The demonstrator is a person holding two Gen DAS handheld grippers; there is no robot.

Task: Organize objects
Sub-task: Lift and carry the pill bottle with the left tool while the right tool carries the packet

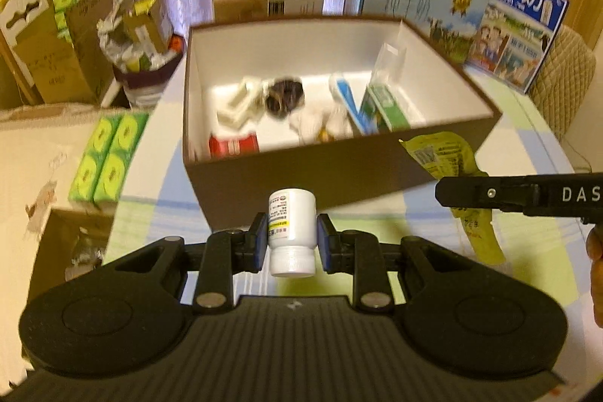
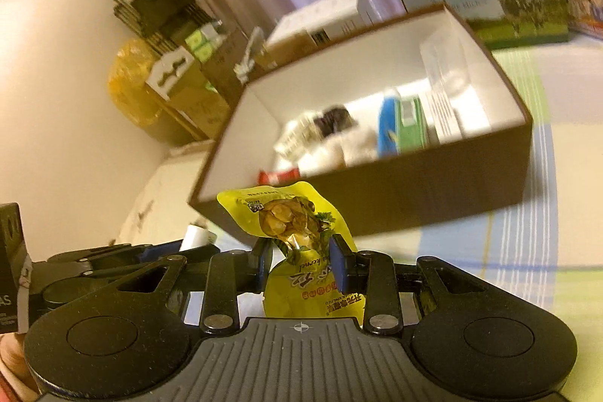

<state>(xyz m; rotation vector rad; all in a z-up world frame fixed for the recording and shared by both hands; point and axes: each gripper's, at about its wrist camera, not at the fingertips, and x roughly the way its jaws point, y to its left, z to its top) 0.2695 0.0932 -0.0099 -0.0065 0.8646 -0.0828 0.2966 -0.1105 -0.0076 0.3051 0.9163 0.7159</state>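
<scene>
Both grippers carry loads: left gripper [image 1: 290, 240] fingers clamp a white pill bottle [image 1: 292, 232], right gripper [image 2: 301, 264] fingers pinch a yellow snack pouch [image 2: 297, 232], just short of the brown box [image 1: 301, 172] on the worktop [image 1: 527, 251]. Seemingly mid-delivery; next, lift over the near wall and release inside.

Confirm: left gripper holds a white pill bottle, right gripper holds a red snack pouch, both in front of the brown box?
One error: the snack pouch in the right gripper is yellow, per the right wrist view. The left gripper does hold the white pill bottle before the brown box.
</scene>
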